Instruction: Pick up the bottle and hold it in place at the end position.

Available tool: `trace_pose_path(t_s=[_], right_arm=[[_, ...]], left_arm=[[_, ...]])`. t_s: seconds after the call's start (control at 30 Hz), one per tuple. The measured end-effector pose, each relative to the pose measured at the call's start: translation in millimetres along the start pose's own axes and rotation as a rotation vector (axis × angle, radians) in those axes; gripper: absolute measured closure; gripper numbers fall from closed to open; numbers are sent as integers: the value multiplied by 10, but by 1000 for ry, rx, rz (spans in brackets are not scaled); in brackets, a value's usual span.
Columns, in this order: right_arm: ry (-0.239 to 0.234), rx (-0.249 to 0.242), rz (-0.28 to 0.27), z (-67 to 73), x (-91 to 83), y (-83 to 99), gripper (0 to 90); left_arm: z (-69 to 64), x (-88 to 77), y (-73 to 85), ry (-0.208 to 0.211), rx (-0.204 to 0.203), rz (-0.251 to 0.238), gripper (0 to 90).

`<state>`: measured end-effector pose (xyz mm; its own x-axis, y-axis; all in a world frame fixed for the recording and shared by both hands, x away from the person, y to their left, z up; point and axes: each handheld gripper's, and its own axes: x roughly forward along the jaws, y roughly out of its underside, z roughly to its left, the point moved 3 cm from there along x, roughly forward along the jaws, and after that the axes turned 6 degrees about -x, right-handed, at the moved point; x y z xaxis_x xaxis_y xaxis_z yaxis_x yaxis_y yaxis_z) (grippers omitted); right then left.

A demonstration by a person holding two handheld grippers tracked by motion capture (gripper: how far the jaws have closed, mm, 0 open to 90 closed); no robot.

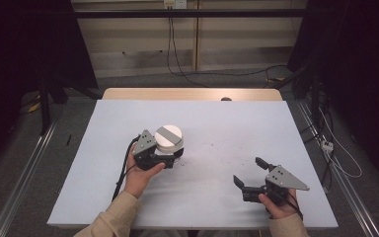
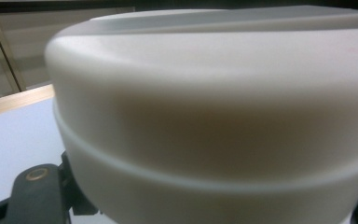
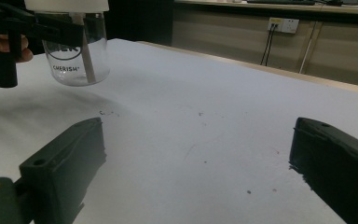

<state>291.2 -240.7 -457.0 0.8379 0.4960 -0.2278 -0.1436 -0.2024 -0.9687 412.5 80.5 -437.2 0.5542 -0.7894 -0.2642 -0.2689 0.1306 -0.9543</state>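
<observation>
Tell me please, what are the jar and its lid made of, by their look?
The jar looks like clear glass, perhaps clear plastic: the table shows through its wall, which bears printed letters. Its lid seems matte white plastic, smooth with soft shading and no sharp glints. The left gripper clamps the jar just under the lid.

One clear jar (image 1: 169, 143) with one white lid (image 1: 169, 136) stands left of centre in the high view, and inside it the right gripper view shows one pale stick (image 3: 86, 53). Two tools are there, the left tool (image 1: 170, 160) at the jar and the right tool (image 1: 249, 173) at the lower right. There is one bench (image 1: 217, 123), with one wall socket (image 1: 174, 4) at the top centre.
</observation>
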Motion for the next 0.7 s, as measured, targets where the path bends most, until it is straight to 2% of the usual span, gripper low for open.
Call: trace_pose_path(t_s=[0.07, 0.67, 0.7], right_arm=[[-2, 3, 1, 0, 0, 2, 27], [-7, 18, 0, -1, 8, 10, 27], [-7, 18, 0, -2, 8, 10, 27]], left_arm=[[0, 23, 2, 0, -9, -2, 184], [51, 194, -22, 0, -5, 3, 184], [49, 208, -19, -6, -17, 1, 185]])
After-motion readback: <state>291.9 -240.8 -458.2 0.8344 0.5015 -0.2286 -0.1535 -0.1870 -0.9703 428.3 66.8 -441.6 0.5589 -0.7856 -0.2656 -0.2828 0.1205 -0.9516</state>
